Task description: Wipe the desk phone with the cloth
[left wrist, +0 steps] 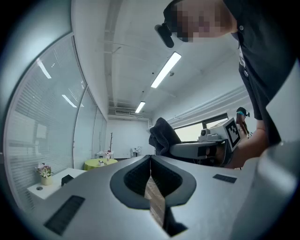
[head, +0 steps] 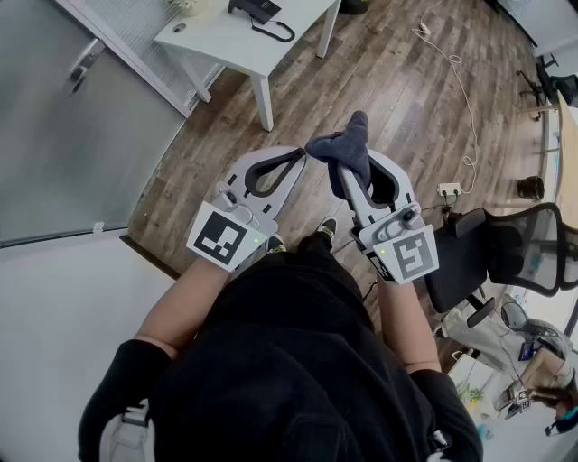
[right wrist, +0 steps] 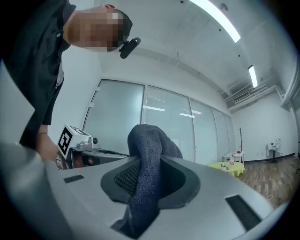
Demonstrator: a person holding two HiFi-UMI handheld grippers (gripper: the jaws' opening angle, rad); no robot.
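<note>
Clamping cloth [head: 349, 146] in right gripper [right wrist: 146, 165], left gripper [left wrist: 151, 162] closed, desk phone [head: 256, 10] well apart

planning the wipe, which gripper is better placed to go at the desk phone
Right. The right gripper is shut on the cloth; the left gripper is shut and empty. The desk phone sits on the white table ahead, far from both.

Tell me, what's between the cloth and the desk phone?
Just bare wooden floor, then the near edge of the white table the desk phone sits on. The head view shows nothing else between it and the cloth.
</note>
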